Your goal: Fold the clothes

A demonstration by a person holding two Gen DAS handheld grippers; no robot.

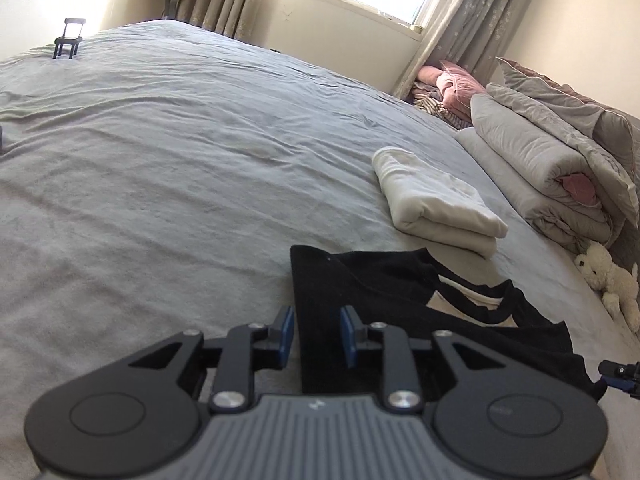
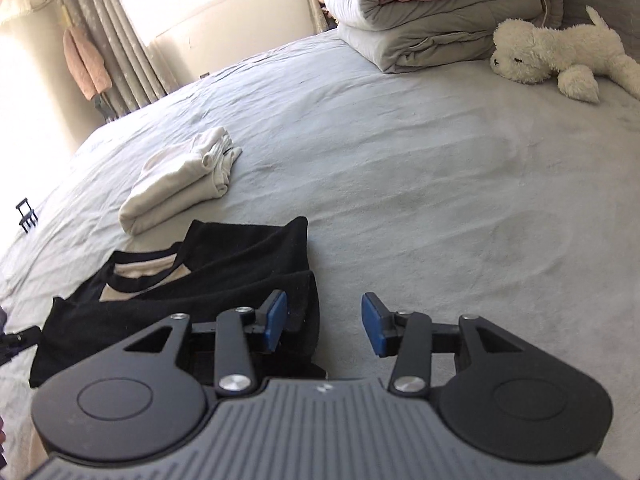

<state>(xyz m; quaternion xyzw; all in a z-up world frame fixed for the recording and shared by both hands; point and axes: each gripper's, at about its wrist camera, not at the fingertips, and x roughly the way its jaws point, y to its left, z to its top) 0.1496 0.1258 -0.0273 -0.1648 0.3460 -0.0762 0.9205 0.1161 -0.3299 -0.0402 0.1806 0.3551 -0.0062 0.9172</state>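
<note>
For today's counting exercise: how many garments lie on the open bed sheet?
2. A folded white garment lies further up the bed; a black garment lies nearer, between both grippers. More clothes may be hidden in the heap by the curtain.

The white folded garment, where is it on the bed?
The white folded garment lies on the grey bedsheet just beyond the black shirt, left of centre in the right wrist view.

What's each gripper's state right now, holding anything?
Left gripper: open, jaws straddling the left edge of the black shirt, not clamped on it.
Right gripper: open, holding nothing, at the shirt's right edge.
</note>
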